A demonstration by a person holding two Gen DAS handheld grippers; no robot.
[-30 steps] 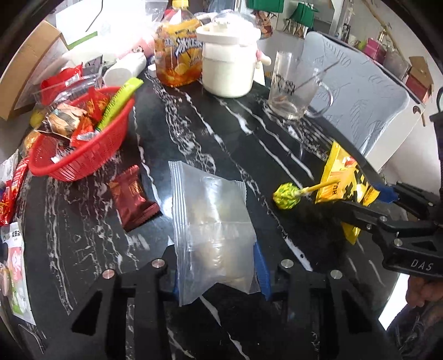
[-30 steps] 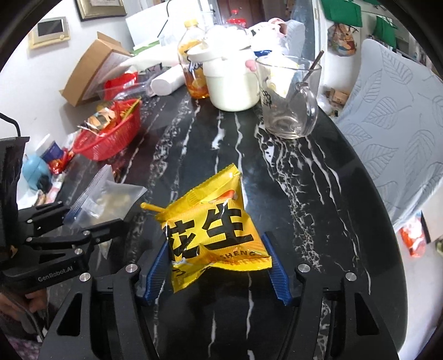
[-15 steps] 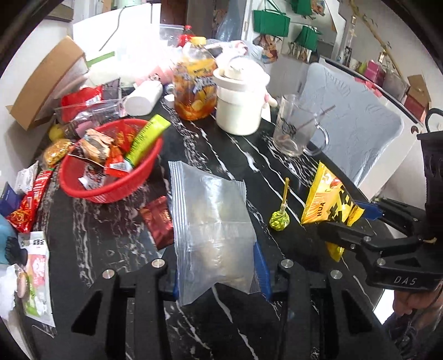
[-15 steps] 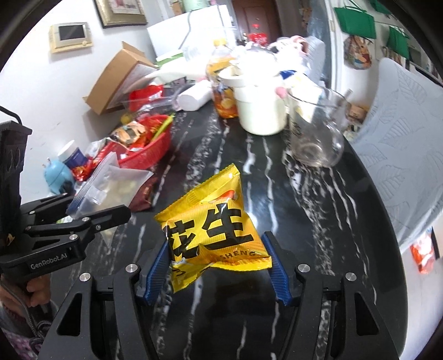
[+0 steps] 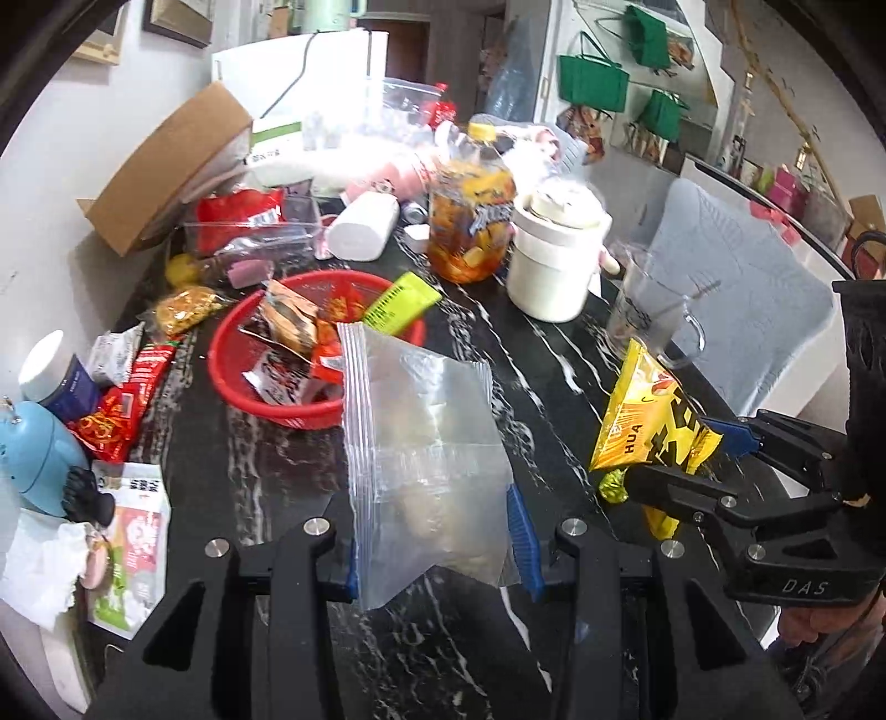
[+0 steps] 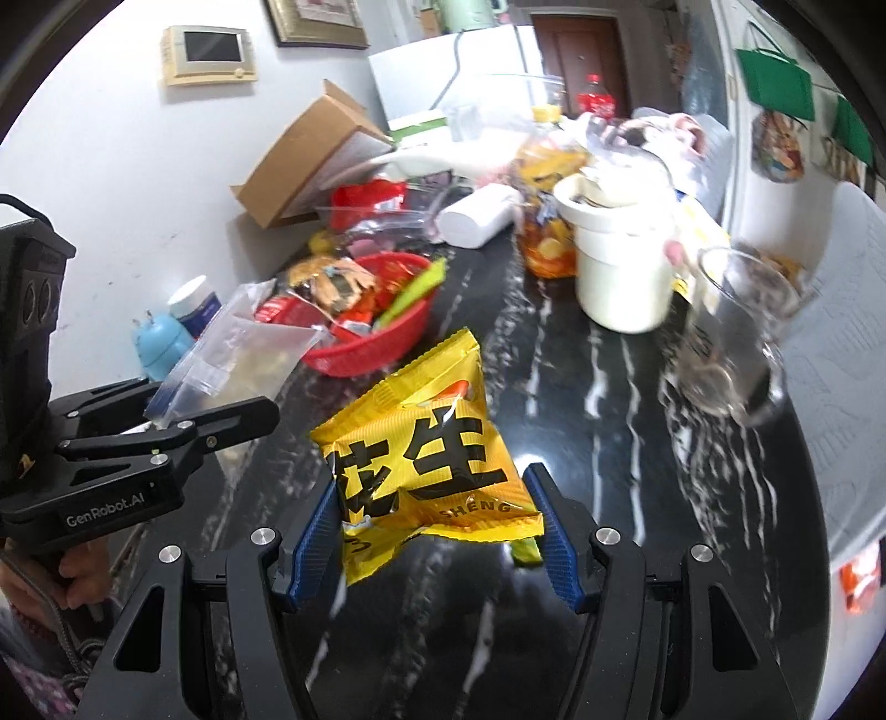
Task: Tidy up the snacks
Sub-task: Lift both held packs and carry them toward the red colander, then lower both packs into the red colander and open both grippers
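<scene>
Snacks: one yellow packet (image 6: 426,454), one zip bag (image 5: 426,443)

A lived-in home, likely a dining corner: a black marble table (image 5: 554,382) crowded with a white crock (image 5: 554,266), glass mug (image 6: 736,343), juice bottle (image 5: 470,221) and a red basket (image 5: 288,407) of snacks. A framed picture (image 6: 315,22) and wall thermostat (image 6: 209,54) hang on the white wall, a brown door (image 6: 576,55) stands at the back, and green bags (image 5: 592,80) hang nearby
</scene>
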